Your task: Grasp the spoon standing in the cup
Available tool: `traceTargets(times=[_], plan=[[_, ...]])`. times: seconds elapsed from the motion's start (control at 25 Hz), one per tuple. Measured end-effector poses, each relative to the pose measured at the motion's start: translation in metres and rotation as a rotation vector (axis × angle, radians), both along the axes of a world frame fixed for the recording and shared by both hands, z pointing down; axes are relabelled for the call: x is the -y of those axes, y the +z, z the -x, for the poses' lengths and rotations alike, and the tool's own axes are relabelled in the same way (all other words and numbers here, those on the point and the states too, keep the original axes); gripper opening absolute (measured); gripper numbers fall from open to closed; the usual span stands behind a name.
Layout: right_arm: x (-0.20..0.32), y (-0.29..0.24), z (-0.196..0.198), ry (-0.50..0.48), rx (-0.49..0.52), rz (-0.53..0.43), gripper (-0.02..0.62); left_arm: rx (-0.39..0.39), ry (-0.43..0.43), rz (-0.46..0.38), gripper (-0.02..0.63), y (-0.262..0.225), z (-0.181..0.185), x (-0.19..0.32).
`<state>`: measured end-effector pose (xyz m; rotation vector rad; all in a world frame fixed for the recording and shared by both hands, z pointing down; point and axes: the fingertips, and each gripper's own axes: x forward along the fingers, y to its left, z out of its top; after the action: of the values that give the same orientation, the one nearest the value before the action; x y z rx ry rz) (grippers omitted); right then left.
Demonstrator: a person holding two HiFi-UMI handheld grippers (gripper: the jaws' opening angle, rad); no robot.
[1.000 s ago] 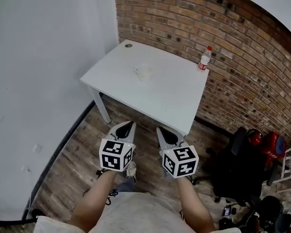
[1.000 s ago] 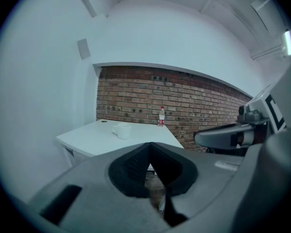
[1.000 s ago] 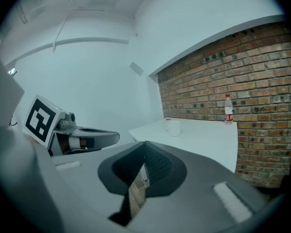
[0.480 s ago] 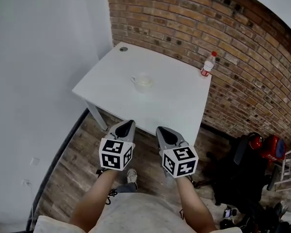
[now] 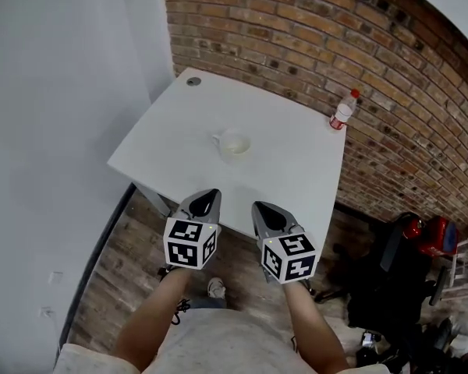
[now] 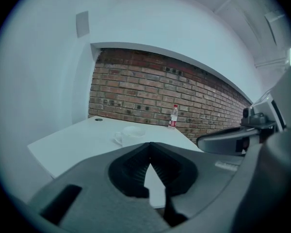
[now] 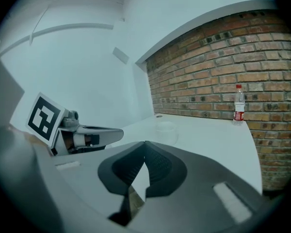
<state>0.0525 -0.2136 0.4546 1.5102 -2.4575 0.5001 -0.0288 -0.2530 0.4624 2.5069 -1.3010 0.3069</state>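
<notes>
A white cup (image 5: 234,143) with a handle on its left stands near the middle of the white table (image 5: 288,170). The cup also shows small in the left gripper view (image 6: 131,133) and the right gripper view (image 7: 166,126). No spoon can be made out in it at this distance. My left gripper (image 5: 205,200) and right gripper (image 5: 265,211) are side by side at the table's near edge, well short of the cup. Both are shut with their tips touching, the left gripper (image 6: 149,144) and the right gripper (image 7: 145,143) alike, and nothing is between the jaws.
A plastic bottle (image 5: 342,111) with a red cap and label stands at the table's far right corner, against the brick wall (image 5: 312,29). A cable hole (image 5: 193,82) is at the far left corner. A white wall runs along the left. A black office chair (image 5: 382,279) stands at right.
The table and cup have come closer in the head view. Both grippers, held over the wooden floor a second ago, now reach the table's near edge. Their jaws stay shut.
</notes>
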Motion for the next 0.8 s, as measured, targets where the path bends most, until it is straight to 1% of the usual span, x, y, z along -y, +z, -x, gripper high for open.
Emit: traceTargets(times=[0.08,0.16,0.28,0.52,0.64,0.8], plan=[[0.012,0.001,0.003,0.011,-0.005,0.007,0.008,-0.010,0.010,0.014,0.000,0.004,0.000,0.016],[0.022,-0.001,0.005,0.022,-0.009,0.011,0.008,-0.022,0.019,0.030,0.016,0.006,-0.001,0.031],[0.035,-0.003,0.006,0.032,-0.018,0.016,0.008,-0.029,0.020,0.041,0.024,0.006,-0.002,0.053],[0.063,-0.002,-0.005,0.034,-0.026,0.023,0.008,-0.049,0.012,0.061,0.055,0.015,-0.014,0.086],[0.080,-0.002,-0.009,0.010,-0.022,0.021,0.008,-0.044,-0.018,0.072,0.061,0.021,-0.017,0.101],[0.101,0.004,-0.019,-0.037,-0.010,0.032,0.008,-0.040,-0.078,0.090,0.076,0.030,-0.023,0.121]])
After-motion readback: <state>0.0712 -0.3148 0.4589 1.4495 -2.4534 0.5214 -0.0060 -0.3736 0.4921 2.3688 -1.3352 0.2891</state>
